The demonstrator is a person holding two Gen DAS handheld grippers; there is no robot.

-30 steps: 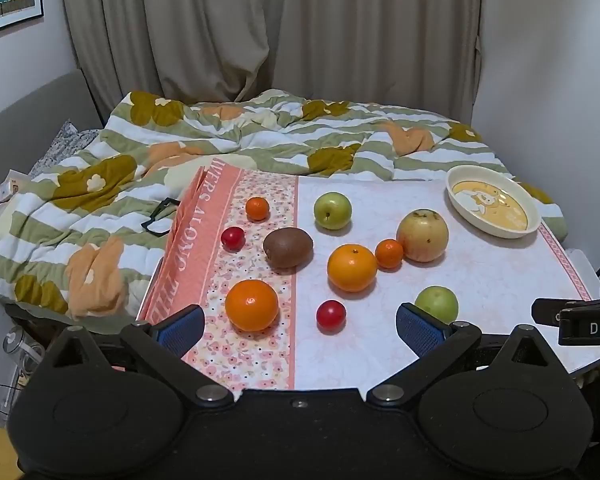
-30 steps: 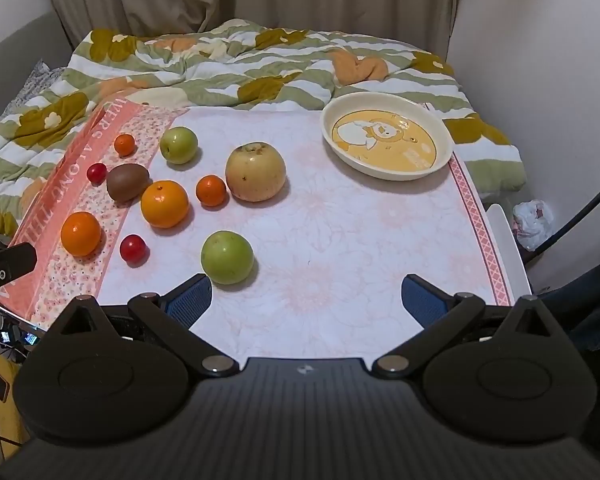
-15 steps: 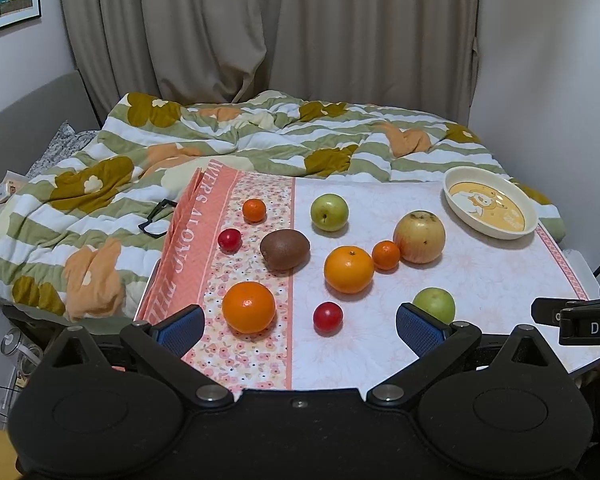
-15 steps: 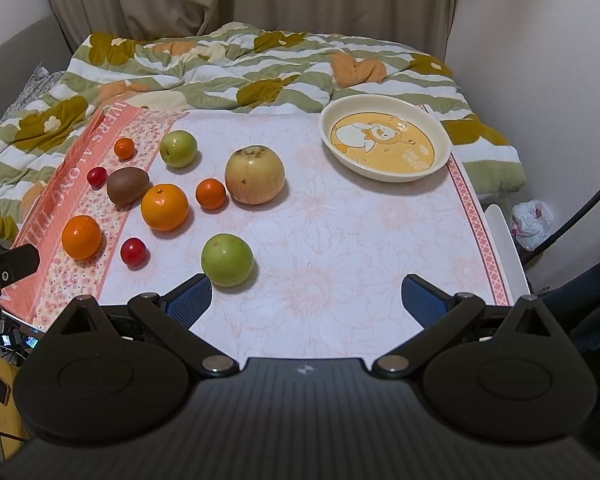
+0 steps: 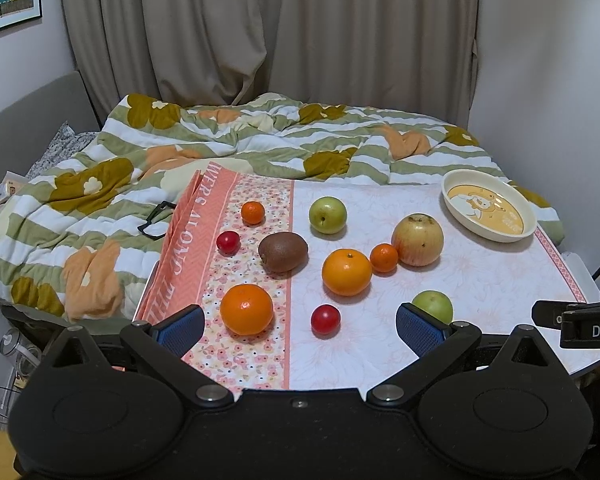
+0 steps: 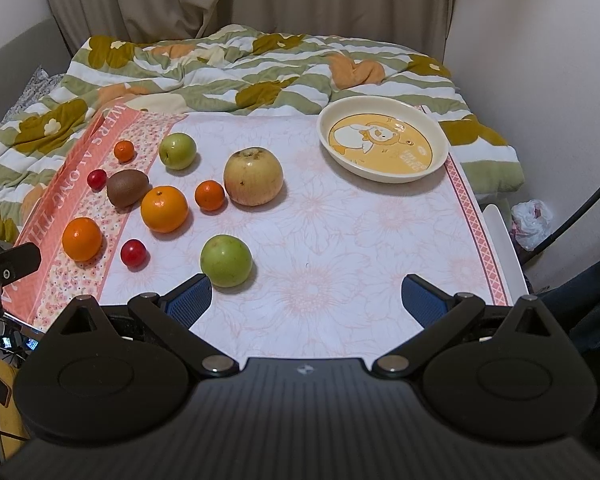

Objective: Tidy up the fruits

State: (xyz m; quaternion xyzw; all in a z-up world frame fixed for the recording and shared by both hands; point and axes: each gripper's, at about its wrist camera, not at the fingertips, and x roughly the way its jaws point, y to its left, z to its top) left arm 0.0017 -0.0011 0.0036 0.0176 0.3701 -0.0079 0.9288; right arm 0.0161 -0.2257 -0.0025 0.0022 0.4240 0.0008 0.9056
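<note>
Your left gripper (image 5: pixel 298 326) and right gripper (image 6: pixel 306 298) both hang wide open over the near table edge, holding nothing. The fruit's scattered on the tablecloth (image 6: pixel 340 240) — the near green apple (image 5: pixel 434 306) half hidden behind your left gripper's fingertip — while the bowl (image 6: pixel 382 138) sits far right.

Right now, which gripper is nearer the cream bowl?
Right. The right gripper is open at the table's near edge, with the cream bowl ahead and slightly right. The left gripper, also open, sits further left, with the bowl far off to its right.
</note>
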